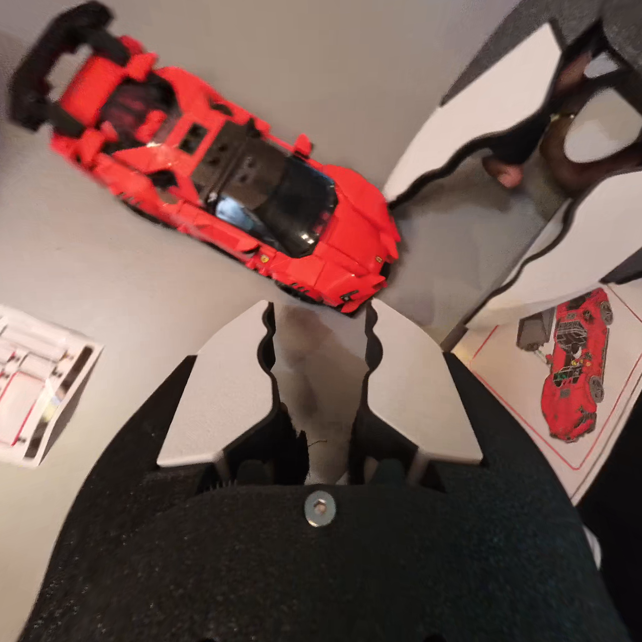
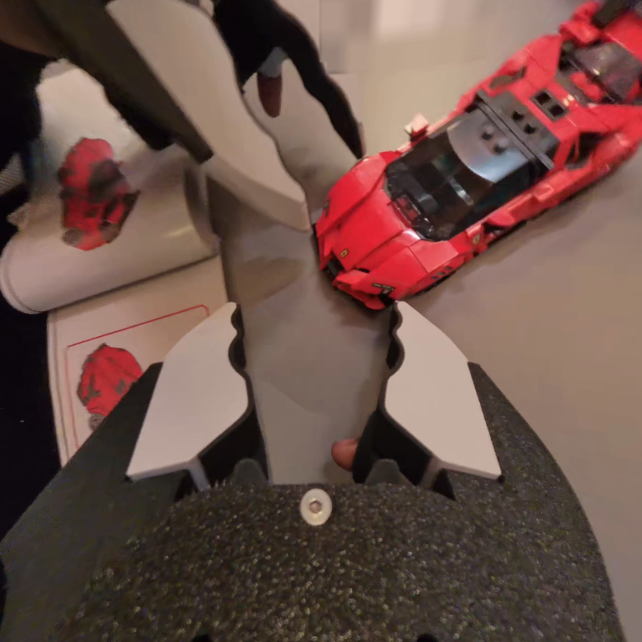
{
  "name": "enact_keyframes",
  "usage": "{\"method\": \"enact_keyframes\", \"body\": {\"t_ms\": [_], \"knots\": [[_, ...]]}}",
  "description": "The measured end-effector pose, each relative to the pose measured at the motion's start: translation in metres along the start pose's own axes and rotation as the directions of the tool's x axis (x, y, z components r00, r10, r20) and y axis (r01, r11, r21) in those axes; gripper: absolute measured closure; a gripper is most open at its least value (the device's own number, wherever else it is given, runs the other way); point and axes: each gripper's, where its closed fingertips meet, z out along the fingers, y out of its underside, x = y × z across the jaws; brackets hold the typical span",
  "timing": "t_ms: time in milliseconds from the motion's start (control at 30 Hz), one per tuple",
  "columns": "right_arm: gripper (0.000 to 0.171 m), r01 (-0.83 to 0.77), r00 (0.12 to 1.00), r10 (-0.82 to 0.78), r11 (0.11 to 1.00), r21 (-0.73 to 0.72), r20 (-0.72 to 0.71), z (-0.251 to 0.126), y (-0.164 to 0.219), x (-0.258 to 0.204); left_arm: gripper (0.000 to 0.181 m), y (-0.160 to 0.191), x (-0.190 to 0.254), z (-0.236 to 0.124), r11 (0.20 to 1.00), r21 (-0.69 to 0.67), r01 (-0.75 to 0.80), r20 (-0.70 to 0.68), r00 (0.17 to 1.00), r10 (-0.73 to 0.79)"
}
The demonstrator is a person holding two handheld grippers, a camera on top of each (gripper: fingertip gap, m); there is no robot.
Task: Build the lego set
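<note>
A red lego car (image 1: 215, 173) with a black roof and a black rear wing lies on the pale table. Its nose points toward both grippers. It also shows in the right wrist view (image 2: 469, 194). My left gripper (image 1: 319, 309) is open and empty, its tips just short of the car's nose. My right gripper (image 2: 314, 312) is open and empty, its right tip close to the car's front corner. In the left wrist view the right gripper (image 1: 514, 194) stands open at the upper right by the nose. In the right wrist view the left gripper (image 2: 264, 173) shows at the upper left.
An open instruction booklet (image 1: 562, 375) with a red car picture lies at the right of the left view; it shows at the left in the right view (image 2: 104, 364). A sticker sheet (image 1: 38, 385) lies on the table at the left. A person's hands hold both grippers.
</note>
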Motion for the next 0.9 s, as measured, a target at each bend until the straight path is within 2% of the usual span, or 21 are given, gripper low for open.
{"method": "enact_keyframes", "body": {"t_ms": [100, 200, 267, 367, 500, 600, 633, 700, 733, 767, 800, 833, 867, 900], "knots": [[0.091, -0.053, 0.996, 0.055, 0.998, 0.026, -0.068, -0.003, -0.003, 0.007, 0.130, 0.009, -0.010, -0.012, 0.999, 0.039, -0.001, -0.002, 1.000, 0.002], [0.104, -0.121, 0.970, 0.135, 0.989, 0.080, -0.203, -0.011, -0.007, 0.030, 0.130, 0.010, -0.009, -0.012, 0.997, 0.073, -0.015, -0.061, 0.998, 0.020], [0.103, -0.138, 0.969, 0.145, 0.989, 0.049, -0.201, -0.006, -0.002, 0.031, 0.129, 0.011, 0.005, -0.007, 0.998, 0.056, -0.021, -0.138, 0.990, 0.029], [0.108, -0.123, 0.985, 0.127, 0.991, 0.044, -0.114, 0.007, -0.006, 0.018, 0.128, 0.011, 0.016, 0.000, 0.996, 0.056, -0.063, -0.162, 0.984, 0.072], [0.109, -0.085, 0.994, 0.088, 0.995, 0.042, -0.070, 0.014, -0.012, 0.004, 0.133, 0.014, 0.004, -0.005, 0.996, 0.061, -0.066, -0.093, 0.993, 0.071], [0.110, -0.103, 0.973, 0.111, 0.993, 0.051, -0.204, -0.003, -0.012, 0.017, 0.135, 0.018, -0.008, -0.017, 0.997, 0.062, -0.044, -0.002, 0.999, 0.045], [0.113, -0.087, 0.959, 0.102, 0.994, 0.068, -0.266, -0.009, -0.015, 0.021, 0.138, 0.018, -0.014, -0.024, 0.996, 0.077, -0.052, 0.066, 0.997, 0.047], [0.121, -0.007, 0.926, 0.044, 0.995, 0.100, -0.375, -0.032, -0.017, 0.020, 0.169, 0.020, -0.017, -0.041, 0.990, 0.111, -0.087, 0.160, 0.985, 0.068], [0.122, 0.023, 0.906, 0.019, 0.995, 0.096, -0.422, -0.043, -0.014, 0.018, 0.179, 0.020, -0.014, -0.049, 0.985, 0.140, -0.105, 0.173, 0.982, 0.080], [0.123, 0.044, 0.895, -0.005, 0.996, 0.075, -0.446, -0.051, -0.008, 0.014, 0.181, 0.019, -0.008, -0.057, 0.979, 0.169, -0.113, 0.163, 0.983, 0.086], [0.131, 0.063, 0.891, -0.035, 0.997, 0.048, -0.452, -0.058, 0.000, 0.008, 0.181, 0.020, -0.002, -0.063, 0.976, 0.184, -0.116, 0.152, 0.984, 0.088], [0.160, 0.093, 0.888, -0.072, 0.995, 0.024, -0.453, -0.064, 0.006, 0.001, 0.181, 0.021, 0.002, -0.069, 0.974, 0.191, -0.126, 0.159, 0.983, 0.096], [0.171, 0.117, 0.887, -0.095, 0.993, 0.020, -0.451, -0.070, 0.011, -0.006, 0.181, 0.022, 0.004, -0.074, 0.971, 0.193, -0.139, 0.177, 0.979, 0.105], [0.171, 0.118, 0.893, -0.098, 0.993, 0.017, -0.440, -0.075, 0.016, -0.013, 0.181, 0.025, 0.007, -0.079, 0.971, 0.190, -0.149, 0.188, 0.976, 0.113]]}}
